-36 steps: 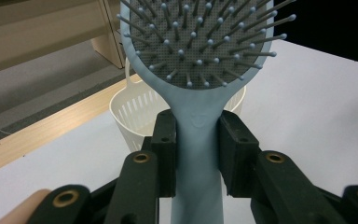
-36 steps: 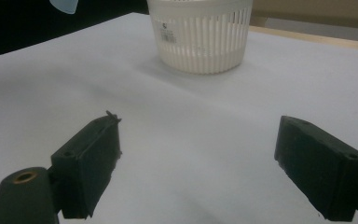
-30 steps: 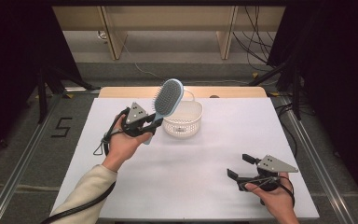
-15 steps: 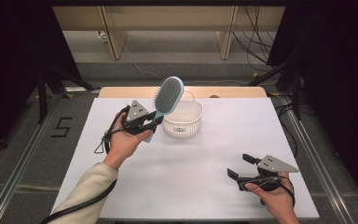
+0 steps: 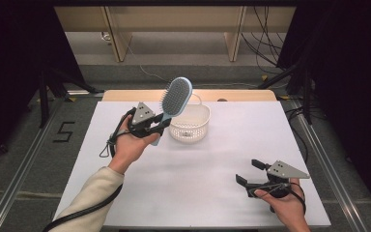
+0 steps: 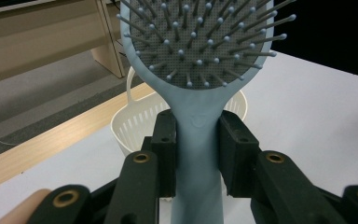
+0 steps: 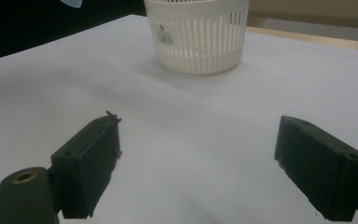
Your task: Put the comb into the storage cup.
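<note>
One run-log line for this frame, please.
left gripper: shut on brush, raised beside basket | right gripper: open, idle | table

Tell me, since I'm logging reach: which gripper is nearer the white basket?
Left. The left gripper holds the hairbrush right beside the white basket; the right gripper rests open near the table's front edge.

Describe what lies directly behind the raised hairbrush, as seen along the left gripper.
Behind the hairbrush, held by the left gripper, stands the white slotted basket; its middle and inside are hidden by the brush handle.
</note>
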